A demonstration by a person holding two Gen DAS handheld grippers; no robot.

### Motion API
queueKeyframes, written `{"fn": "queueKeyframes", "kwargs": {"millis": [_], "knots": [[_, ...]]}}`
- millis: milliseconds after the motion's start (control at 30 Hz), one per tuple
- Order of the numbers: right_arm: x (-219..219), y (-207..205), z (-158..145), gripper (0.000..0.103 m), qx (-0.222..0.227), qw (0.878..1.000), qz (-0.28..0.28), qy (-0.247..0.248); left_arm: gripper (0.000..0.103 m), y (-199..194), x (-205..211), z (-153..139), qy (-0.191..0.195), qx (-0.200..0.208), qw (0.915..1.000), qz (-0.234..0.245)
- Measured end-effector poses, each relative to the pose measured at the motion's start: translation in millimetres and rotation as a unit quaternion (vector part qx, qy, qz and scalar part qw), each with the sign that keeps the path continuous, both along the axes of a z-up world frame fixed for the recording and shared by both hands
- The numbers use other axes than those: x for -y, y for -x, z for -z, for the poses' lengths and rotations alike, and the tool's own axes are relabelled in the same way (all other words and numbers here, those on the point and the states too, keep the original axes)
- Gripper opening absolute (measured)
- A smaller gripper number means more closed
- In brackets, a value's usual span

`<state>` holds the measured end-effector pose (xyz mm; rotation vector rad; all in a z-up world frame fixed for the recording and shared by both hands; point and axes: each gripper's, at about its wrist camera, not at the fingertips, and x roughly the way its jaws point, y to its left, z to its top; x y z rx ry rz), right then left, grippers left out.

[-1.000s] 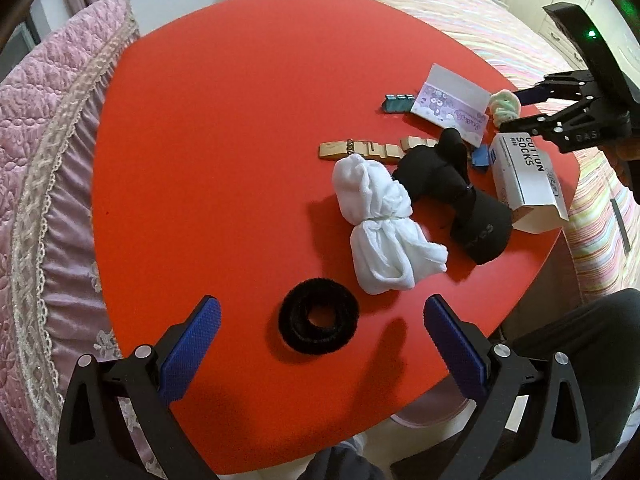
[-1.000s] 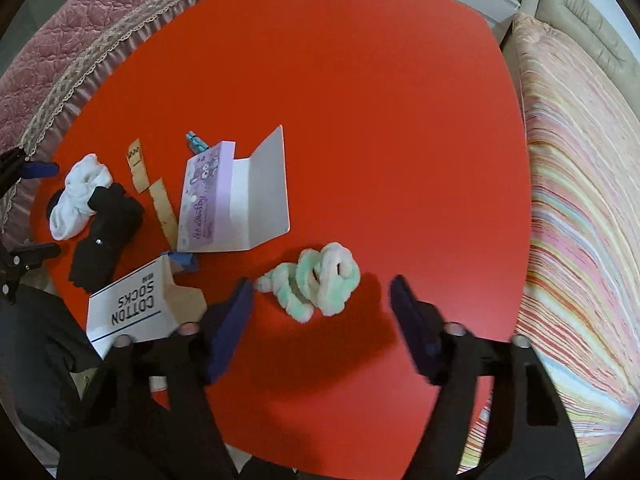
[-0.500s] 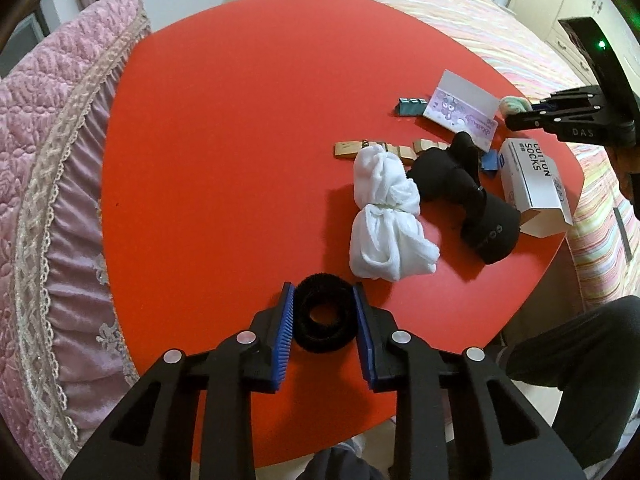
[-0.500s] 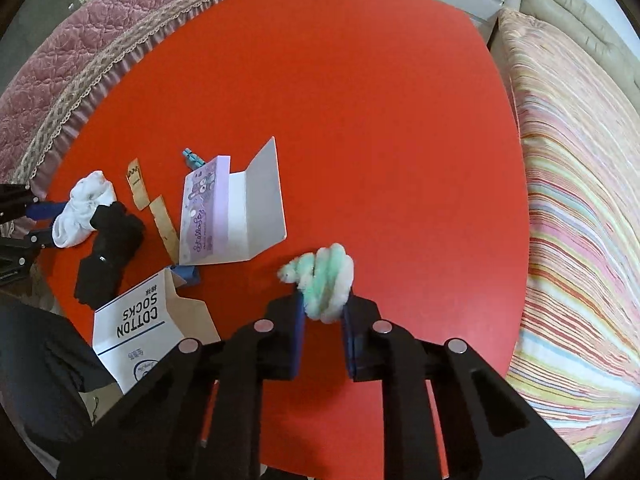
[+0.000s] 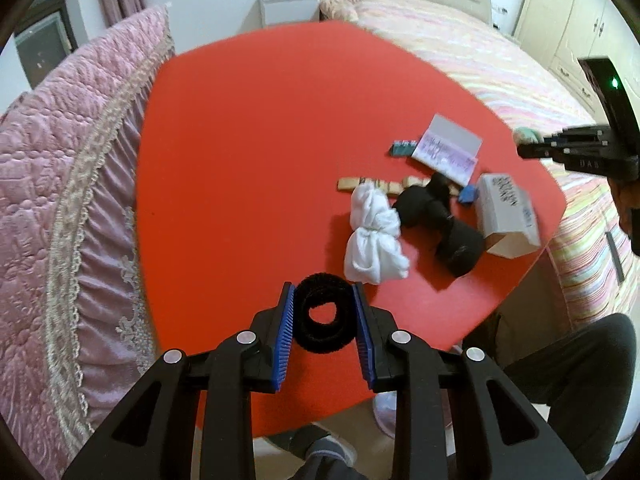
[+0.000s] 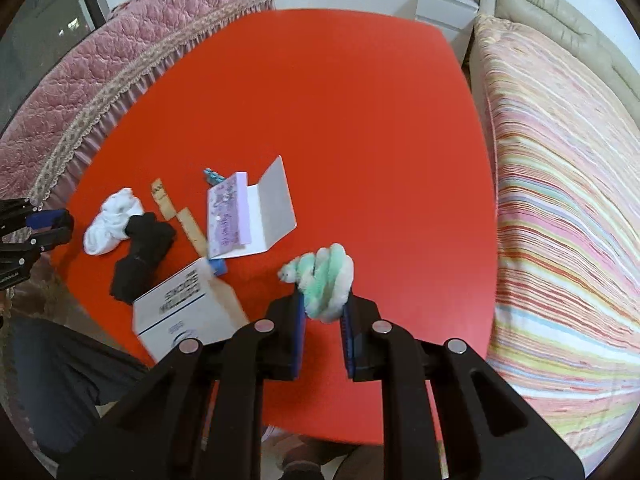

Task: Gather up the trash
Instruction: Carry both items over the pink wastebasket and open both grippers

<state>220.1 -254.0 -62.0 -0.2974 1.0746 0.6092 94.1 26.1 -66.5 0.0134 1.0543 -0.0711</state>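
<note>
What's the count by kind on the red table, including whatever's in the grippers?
Fuzzy hair ties: 2, black in the left gripper, green-white in the right gripper
Sock bundles: 2, white, black
Cartons: 1, sock box
Folded cards: 1
Cardboard strips: 2
Small blue bits: 2
Total: 10

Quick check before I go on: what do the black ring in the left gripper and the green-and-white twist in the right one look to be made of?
Black ring: soft, matte, fuzzy fabric, likely a plush scrunchie; its nap shows between the left gripper pads. Green-and-white twist: fluffy chenille-like yarn or plush, pile visibly tufted, held by the right gripper.
</note>
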Motion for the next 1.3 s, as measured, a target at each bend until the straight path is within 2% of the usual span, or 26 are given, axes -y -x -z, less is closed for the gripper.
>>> {"fn": "queueKeyframes", "kwargs": {"millis": [367, 567, 700, 833, 1100, 1300], "knots": [[22.7, 71.0, -36.2, 0.015, 0.04, 0.999, 0.011, -0.034, 0.028, 41.3, 18.7, -37.7, 0.012, 0.056, 0.9984, -0.003], [27.8, 121.1, -41.2, 0.015, 0.052, 0.997, -0.001, -0.051, 0.028, 67.1, 33.2, -36.9, 0.025, 0.064, 0.9976, 0.007], [25.1, 152.4, -33.6, 0.015, 0.043, 0.997, -0.012, -0.063, 0.029, 81.1, 44.0, -28.6, 0.031, 0.061, 0.9976, 0.01], [21.1, 175.7, -17.0, 0.015, 0.026, 0.997, -0.018, -0.067, 0.029, 92.4, 53.7, -14.8, 0.042, 0.05, 0.9978, 0.015], [14.1, 195.9, 55.1, 0.015, -0.061, 0.996, -0.016, -0.062, 0.029, 106.8, 72.9, 39.6, 0.078, -0.003, 0.9967, 0.02], [8.9, 208.9, 95.4, 0.015, -0.113, 0.992, -0.021, -0.054, 0.029, 110.5, 79.7, 76.1, 0.108, -0.049, 0.9927, 0.021]]}}
